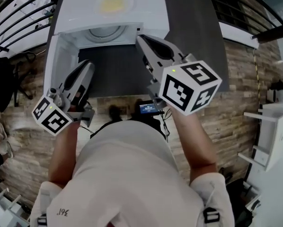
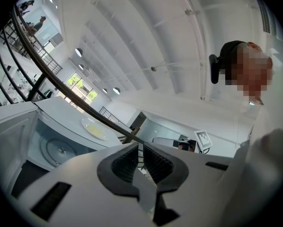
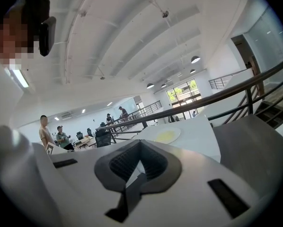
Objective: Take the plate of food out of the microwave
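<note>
- Left tool point(image 1: 86, 67): jaws closed to a slit, nothing held, just beside the open door point(image 1: 56, 70).
- Plate of food point(image 1: 114, 4) lies on top of the microwave point(image 1: 151, 13); turntable point(image 1: 106, 32) bare.
- Right tool point(image 1: 142, 40): jaws together, empty.
- Risk: slamming the door or a careless tool sweep could jolt the plate off.
- Writing: shirt print point(image 1: 62, 212) looks like "361"; no other legible text.

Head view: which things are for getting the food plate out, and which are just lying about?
For the job: plate, microwave, left claw, right claw.
Just lying about: shelf, railing.
</note>
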Tool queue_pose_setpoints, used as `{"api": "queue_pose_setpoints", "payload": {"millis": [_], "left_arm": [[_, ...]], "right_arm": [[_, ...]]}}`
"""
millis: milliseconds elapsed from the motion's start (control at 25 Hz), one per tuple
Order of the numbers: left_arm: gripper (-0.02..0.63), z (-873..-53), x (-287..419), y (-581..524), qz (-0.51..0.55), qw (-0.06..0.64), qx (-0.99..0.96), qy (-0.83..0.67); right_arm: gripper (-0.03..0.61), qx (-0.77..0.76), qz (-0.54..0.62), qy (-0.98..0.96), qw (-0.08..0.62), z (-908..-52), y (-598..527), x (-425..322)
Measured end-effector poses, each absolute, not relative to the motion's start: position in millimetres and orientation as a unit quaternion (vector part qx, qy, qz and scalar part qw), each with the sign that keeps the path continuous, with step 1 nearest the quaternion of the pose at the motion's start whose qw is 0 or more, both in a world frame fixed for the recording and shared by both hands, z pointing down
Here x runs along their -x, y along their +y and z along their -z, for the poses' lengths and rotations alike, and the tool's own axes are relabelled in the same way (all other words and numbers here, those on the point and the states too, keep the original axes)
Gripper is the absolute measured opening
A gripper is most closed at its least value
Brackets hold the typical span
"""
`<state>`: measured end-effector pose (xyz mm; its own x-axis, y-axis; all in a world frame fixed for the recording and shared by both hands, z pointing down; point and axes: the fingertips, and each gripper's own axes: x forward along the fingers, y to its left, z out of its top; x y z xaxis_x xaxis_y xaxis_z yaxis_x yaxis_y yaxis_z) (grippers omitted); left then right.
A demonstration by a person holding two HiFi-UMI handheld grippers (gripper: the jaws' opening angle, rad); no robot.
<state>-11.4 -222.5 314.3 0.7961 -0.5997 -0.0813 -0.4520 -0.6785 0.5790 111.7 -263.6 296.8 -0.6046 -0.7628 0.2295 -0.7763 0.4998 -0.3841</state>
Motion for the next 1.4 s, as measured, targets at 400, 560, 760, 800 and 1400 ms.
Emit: {"api": "queue_pose_setpoints", "payload": {"millis": [400, 560, 760, 800, 1400], "left_arm": [[0.034, -337.6, 14.1, -198.6, 0.112, 0.291, -0.909, -0.278], [0.034, -344.2, 10.4, -192.4, 0.107, 0.297, -0.91, -0.27], [0.034, -353.0, 4.8, -187.6, 0.101, 0.307, -0.909, -0.261], [0.034, -355.1, 4.2, -187.5, 0.101, 0.309, -0.909, -0.26], [0.034, -358.9, -1.7, -187.9, 0.092, 0.317, -0.908, -0.257]], "right_arm": [[0.002, -0.441, -0.2, -0.872, 0.067, -331.2, -235.5, -101.0], [0.0, -0.447, -0.194, -0.87, 0.071, -340.2, -230.2, -102.4], [0.0, -0.452, -0.185, -0.869, 0.075, -343.1, -227.8, -105.7], [0.0, -0.452, -0.182, -0.87, 0.076, -344.2, -227.6, -106.6], [0.0, -0.454, -0.162, -0.872, 0.09, -341.7, -222.9, -111.0]]}}
